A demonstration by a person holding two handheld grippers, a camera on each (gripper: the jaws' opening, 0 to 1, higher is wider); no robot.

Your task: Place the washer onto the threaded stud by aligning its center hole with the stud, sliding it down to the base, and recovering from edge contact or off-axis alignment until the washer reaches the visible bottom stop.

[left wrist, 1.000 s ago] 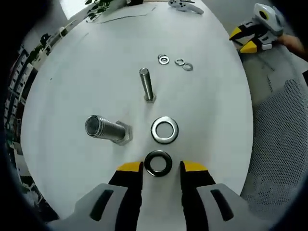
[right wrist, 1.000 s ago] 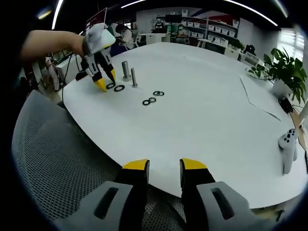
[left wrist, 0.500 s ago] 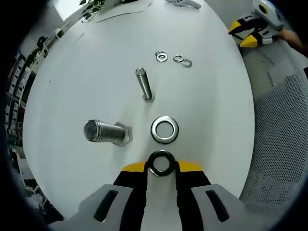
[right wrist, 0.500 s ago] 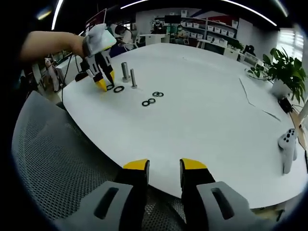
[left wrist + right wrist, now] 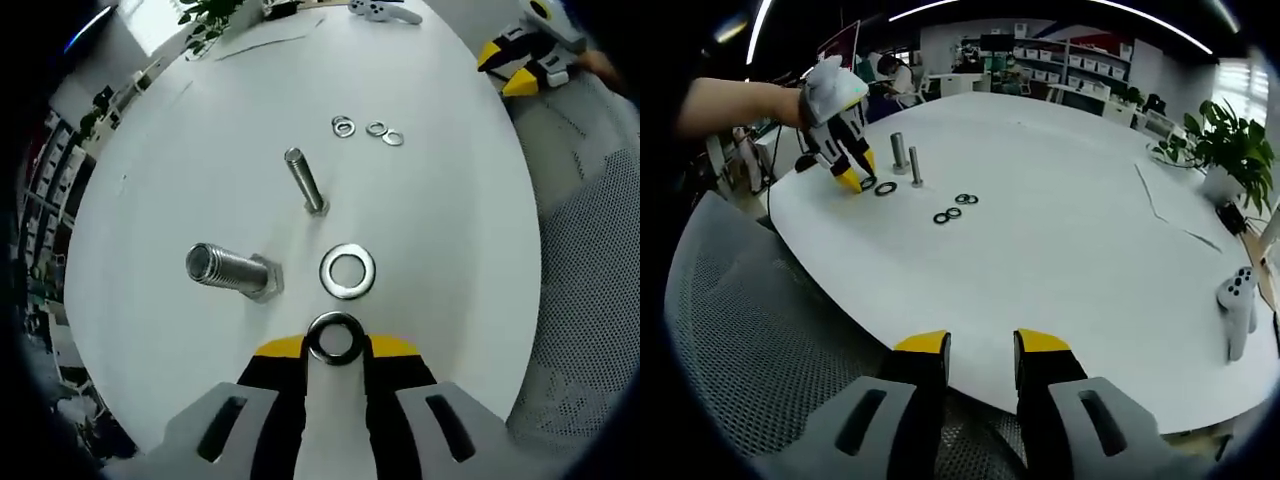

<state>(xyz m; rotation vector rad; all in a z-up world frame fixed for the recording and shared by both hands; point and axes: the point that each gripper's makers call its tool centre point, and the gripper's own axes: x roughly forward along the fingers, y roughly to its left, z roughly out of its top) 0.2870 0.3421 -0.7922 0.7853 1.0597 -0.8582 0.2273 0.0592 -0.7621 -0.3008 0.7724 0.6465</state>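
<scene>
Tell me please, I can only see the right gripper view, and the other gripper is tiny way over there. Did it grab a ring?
Observer: Yes. In the left gripper view, the left gripper is shut on a dark washer, pinched by its edges between the yellow tips.
Operator: Is there another big one?
Observer: One shiny washer lies flat on the white table, just beyond the held one and apart from it.
Operator: Where's the fat screw?
Observer: The thick threaded stud stands on its hex base to the left of that shiny washer, with nothing on it.
</scene>
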